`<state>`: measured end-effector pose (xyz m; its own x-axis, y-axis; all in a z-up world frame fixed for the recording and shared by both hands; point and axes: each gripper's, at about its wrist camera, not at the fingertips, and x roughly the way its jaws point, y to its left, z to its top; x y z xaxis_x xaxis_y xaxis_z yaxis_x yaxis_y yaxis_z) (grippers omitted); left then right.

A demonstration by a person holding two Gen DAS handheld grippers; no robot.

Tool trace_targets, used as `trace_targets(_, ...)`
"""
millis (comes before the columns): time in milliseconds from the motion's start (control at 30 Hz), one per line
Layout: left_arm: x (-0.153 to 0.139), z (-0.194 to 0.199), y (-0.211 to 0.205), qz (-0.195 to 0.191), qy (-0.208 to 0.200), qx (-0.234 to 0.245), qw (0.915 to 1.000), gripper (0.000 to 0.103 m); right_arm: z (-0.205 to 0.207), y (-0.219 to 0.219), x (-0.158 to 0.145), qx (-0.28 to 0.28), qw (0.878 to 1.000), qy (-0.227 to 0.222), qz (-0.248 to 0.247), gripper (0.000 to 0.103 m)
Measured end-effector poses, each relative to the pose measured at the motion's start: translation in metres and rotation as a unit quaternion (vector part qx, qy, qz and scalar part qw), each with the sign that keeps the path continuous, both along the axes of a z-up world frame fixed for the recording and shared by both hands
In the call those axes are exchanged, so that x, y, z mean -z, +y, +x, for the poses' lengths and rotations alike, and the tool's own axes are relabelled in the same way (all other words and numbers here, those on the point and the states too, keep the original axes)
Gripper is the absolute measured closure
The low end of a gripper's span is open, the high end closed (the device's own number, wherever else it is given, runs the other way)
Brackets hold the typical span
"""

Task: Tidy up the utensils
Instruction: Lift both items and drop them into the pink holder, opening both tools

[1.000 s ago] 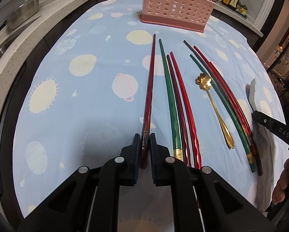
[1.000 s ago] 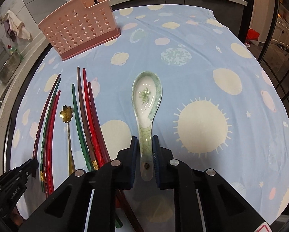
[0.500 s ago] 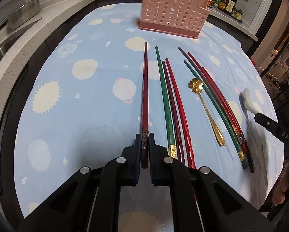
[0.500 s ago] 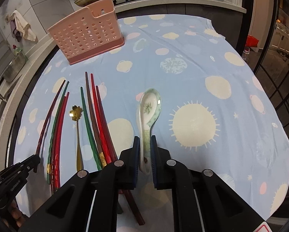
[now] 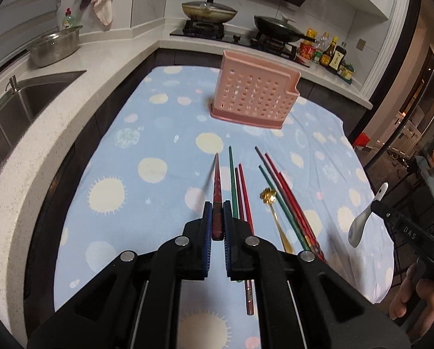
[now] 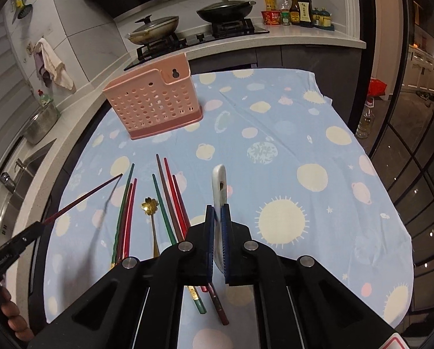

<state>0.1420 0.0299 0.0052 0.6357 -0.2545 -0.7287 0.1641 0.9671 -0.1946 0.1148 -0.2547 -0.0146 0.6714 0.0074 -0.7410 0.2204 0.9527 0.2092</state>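
Observation:
My left gripper [image 5: 217, 203] is shut on the thick end of a dark red chopstick [image 5: 217, 186], which is lifted off the cloth and points toward the pink perforated holder [image 5: 254, 96]. In the right wrist view that chopstick [image 6: 86, 196] slants up from the left gripper [image 6: 39, 225]. My right gripper [image 6: 218, 208] grips the handle of a white ceramic spoon [image 6: 219, 186], its jaws closing tight, with the spoon raised on edge. Several red and green chopsticks [image 5: 240, 192] and a gold flower spoon [image 5: 268, 196] lie on the blue cloth.
The pink holder [image 6: 155, 107] stands at the table's far side. A sink [image 5: 28, 99] and a white counter run along the left. Behind are a stove with two pans [image 6: 158, 27] and sauce bottles [image 6: 301, 8]. A person's fingers [image 5: 408, 299] show at the right edge.
Both grippers rose from the table. The red chopstick and the ceramic spoon left the cloth with them, and the spoon turned onto its edge. More of the kitchen came into view.

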Motion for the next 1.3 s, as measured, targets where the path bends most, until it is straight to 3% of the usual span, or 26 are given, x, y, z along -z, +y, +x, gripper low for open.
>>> trace_targets(367,-0.091,0.051,-0.004,-0.022,-0.102,-0.001,0.9946,0.096,0.044,-0.011,-0.052,-0.018,0.998,-0.060,0.028,0.098)
trace_targets(600,-0.155,0.107,-0.013,-0.038,-0.168,-0.001,0.9850,0.096,0.113,-0.022,-0.085,-0.036,0.992,-0.093,0.076,0.098)
trace_targets(800,-0.197,0.163,-0.030,-0.041,-0.223,-0.006,0.9738,0.096,0.185,-0.021,-0.109,-0.049,0.988,-0.119,0.084,0.098)
trace_targets(967,-0.196,0.213,-0.044,-0.042,-0.227,-0.005,0.9729,0.096,0.240,-0.022,-0.101,-0.052,0.986,-0.117,0.109,0.098)
trace_targets(1300,-0.132,0.271,-0.056,-0.027,-0.167,-0.012,0.9855,0.096,0.292,-0.020,-0.048,-0.044,0.992,-0.072,0.099,0.098)
